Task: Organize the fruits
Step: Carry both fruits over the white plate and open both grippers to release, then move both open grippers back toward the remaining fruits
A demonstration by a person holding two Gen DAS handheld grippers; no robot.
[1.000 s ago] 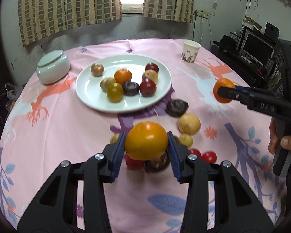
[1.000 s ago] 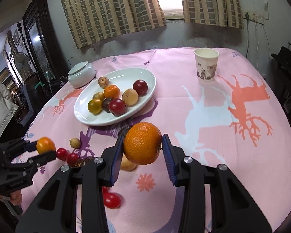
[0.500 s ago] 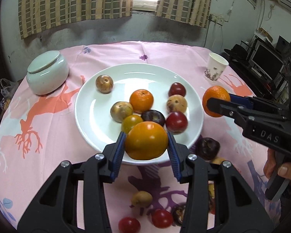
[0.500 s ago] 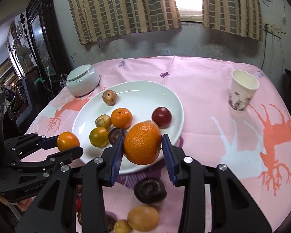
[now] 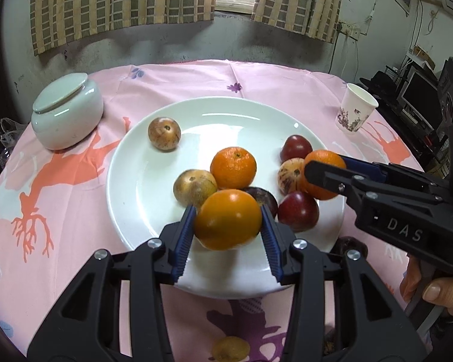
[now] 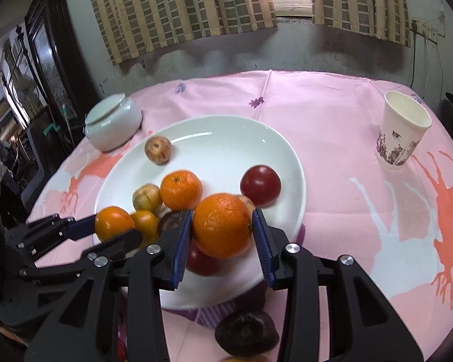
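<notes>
My left gripper (image 5: 228, 224) is shut on a smooth orange fruit (image 5: 228, 223) and holds it above the near part of the white plate (image 5: 142, 181). My right gripper (image 6: 222, 226) is shut on a mandarin (image 6: 222, 224) above the plate's near right side (image 6: 290, 163); it shows in the left wrist view (image 5: 324, 178) too. The plate holds several fruits: a mandarin (image 5: 233, 167), brown fruits (image 5: 164, 133), red plums (image 5: 298, 211) and a dark one.
A white lidded jar (image 5: 66, 117) stands left of the plate, a paper cup (image 5: 356, 111) at the far right. Loose fruits lie on the pink cloth near me: a dark one (image 6: 246, 333) and a yellowish one (image 5: 231, 348).
Both grippers have moved forward with their fruits, from over the loose fruits on the cloth to over the plate. Both have stayed shut.
</notes>
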